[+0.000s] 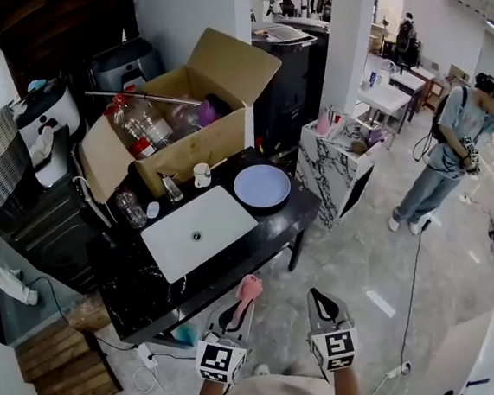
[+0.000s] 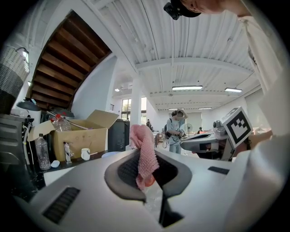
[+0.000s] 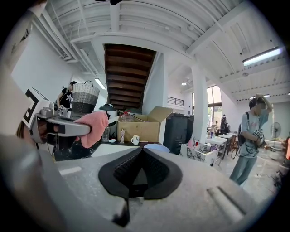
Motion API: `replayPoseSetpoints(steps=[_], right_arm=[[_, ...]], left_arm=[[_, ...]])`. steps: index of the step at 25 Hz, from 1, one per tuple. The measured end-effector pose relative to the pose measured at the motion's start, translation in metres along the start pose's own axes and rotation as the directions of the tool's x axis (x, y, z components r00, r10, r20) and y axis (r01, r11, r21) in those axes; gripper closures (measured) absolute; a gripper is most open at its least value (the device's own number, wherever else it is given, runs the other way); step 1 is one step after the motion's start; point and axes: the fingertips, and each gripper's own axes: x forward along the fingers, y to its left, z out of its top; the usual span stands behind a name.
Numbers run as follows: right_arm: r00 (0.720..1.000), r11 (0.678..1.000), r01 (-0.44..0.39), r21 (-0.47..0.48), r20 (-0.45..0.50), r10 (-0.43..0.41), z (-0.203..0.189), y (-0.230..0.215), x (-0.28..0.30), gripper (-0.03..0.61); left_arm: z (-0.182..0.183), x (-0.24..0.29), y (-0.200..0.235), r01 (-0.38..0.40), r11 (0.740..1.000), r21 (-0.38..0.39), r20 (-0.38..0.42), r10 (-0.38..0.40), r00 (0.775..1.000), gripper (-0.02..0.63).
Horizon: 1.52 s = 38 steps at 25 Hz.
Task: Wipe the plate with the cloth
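The round pale-blue plate (image 1: 261,186) sits on the black desk (image 1: 151,288), just right of the white rectangular sink (image 1: 182,242). In front of the sink, off the desk, the left tool (image 1: 242,300) clamps a pink knitted cloth (image 1: 249,288). The right tool (image 1: 320,302) is closed and empty.

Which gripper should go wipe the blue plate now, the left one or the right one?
Left. The left gripper is shut on the pink cloth, while the right gripper is shut and empty. Both hang short of the plate on the counter.
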Motion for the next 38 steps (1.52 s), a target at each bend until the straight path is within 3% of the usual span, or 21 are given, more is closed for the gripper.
replayPoseSetpoints(steps=[11, 38], right_arm=[[1.0, 1.0, 0.011, 0.015, 0.001, -0.011, 0.0, -0.018, 0.03, 0.572], [0.98, 0.98, -0.2, 0.016, 0.001, 0.2, 0.027, -0.147, 0.213, 0.572]], left_arm=[[-0.004, 0.028, 0.013, 0.008, 1.0, -0.013, -0.007, -0.008, 1.0, 0.583], [0.018, 0.219, 0.084, -0.191, 0.982, -0.009, -0.055, 0.19, 0.98, 0.583]])
